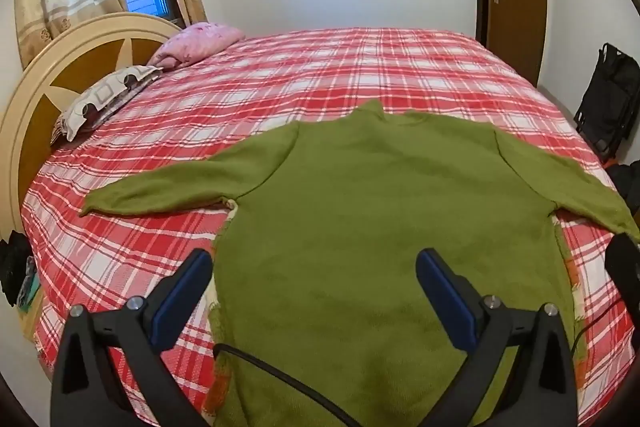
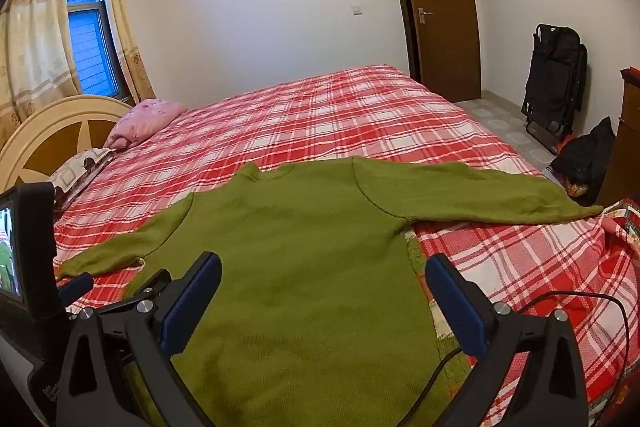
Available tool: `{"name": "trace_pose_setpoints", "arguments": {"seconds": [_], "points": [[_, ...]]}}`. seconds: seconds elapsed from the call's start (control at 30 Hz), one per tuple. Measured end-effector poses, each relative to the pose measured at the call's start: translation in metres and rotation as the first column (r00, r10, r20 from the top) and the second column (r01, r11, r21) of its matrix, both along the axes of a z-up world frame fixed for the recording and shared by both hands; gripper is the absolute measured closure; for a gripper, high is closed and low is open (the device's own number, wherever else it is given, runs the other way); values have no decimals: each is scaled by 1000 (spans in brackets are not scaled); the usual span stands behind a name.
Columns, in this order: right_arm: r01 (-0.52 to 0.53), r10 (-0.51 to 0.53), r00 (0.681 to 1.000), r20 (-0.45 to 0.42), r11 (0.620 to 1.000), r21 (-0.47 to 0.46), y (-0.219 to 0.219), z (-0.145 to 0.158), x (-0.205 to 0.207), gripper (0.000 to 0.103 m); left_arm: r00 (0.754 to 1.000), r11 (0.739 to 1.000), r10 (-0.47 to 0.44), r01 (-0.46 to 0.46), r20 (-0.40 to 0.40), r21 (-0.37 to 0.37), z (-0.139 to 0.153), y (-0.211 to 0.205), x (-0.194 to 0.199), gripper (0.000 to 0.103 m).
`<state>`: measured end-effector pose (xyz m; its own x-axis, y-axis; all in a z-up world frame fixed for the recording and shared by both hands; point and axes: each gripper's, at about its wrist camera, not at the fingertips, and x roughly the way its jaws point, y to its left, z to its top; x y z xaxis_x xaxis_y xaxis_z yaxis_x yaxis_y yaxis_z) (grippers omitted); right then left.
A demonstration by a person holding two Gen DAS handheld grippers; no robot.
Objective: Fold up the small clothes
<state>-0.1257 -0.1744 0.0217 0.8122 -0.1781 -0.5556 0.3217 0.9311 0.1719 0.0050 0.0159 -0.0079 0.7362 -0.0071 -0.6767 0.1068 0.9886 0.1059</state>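
Left wrist: wide-spread left gripper (image 1: pixel 314 263) hovers above flat green sweater (image 1: pixel 380 207).

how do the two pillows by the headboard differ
The pink pillow is a soft floral pink; the patterned pillow is white with dark circles and squares. The pink one lies farther along the headboard, nearer the window; the patterned one is closer to the grippers. The pink one looks plumper, the patterned one flatter. Both rest on the plaid bedspread against the headboard.
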Motion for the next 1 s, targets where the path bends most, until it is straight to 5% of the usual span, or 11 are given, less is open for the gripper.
{"name": "trace_pose_setpoints", "arguments": {"seconds": [1.0], "points": [[-3,3,1000,-16,1000,11,0,-4,1,1,999,1000,24,-23,23,-17,3,7,0,0]]}}
